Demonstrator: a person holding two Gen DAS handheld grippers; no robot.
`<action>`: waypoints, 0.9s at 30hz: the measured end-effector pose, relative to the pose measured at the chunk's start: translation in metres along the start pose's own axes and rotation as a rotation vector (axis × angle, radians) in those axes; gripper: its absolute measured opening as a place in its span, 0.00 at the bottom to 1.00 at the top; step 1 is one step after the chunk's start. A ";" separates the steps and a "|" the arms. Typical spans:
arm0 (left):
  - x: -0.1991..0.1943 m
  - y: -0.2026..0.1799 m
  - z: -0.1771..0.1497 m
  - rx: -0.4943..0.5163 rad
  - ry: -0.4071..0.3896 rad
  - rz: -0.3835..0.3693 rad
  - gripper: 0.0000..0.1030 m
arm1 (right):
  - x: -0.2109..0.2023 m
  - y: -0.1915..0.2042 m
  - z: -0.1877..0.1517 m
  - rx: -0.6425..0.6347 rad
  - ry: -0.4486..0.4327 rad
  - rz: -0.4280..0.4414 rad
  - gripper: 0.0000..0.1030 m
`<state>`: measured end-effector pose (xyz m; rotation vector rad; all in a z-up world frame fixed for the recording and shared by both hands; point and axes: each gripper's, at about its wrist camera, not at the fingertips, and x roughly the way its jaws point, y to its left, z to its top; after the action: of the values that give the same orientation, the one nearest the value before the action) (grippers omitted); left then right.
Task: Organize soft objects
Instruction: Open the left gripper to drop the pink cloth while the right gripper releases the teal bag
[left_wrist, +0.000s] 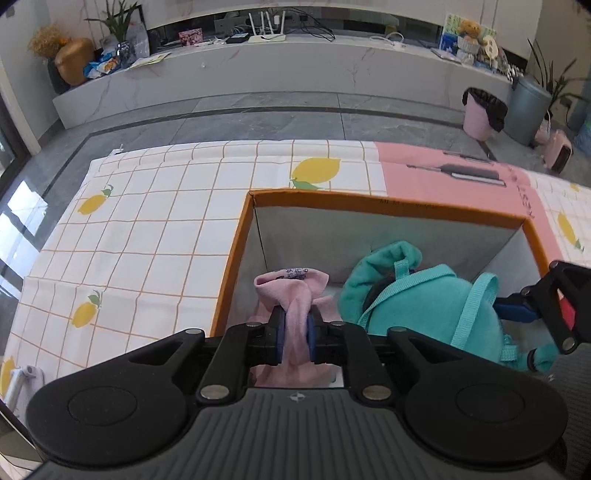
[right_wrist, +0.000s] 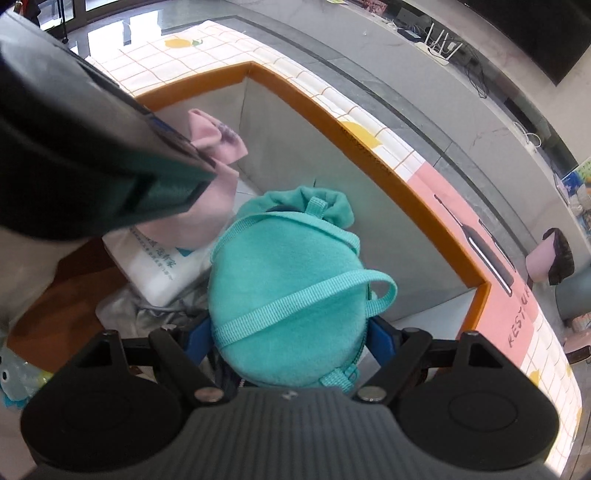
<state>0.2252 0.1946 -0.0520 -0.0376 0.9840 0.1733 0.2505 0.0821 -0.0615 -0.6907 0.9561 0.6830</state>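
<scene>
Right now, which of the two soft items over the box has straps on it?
The teal plush bag, held in the right gripper. The pink cloth, pinched in the left gripper, is plain fabric without straps.

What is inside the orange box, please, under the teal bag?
Inside the orange box: a teal bag in the right tongs, a pink cloth in the left tongs, a white pack and grey fabric. The bag covers whatever lies under it.

Bright daylight washes my views evenly, with window glare on the floor (left_wrist: 22, 218) at left. Fisheye bending curves every edge; my left claw (right_wrist: 92, 147) looms blurred nearby.
</scene>
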 end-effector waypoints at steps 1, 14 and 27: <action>-0.001 0.001 0.000 -0.011 -0.004 -0.006 0.25 | -0.001 -0.001 -0.001 0.006 -0.002 0.002 0.79; -0.021 0.000 -0.001 -0.037 0.028 -0.016 0.72 | -0.014 -0.001 -0.006 0.118 -0.041 0.026 0.80; -0.105 0.000 -0.008 -0.046 -0.110 0.006 0.78 | -0.105 0.006 -0.034 0.081 -0.390 0.082 0.97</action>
<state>0.1622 0.1799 0.0306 -0.0664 0.8702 0.2017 0.1864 0.0375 0.0162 -0.4265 0.6495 0.8122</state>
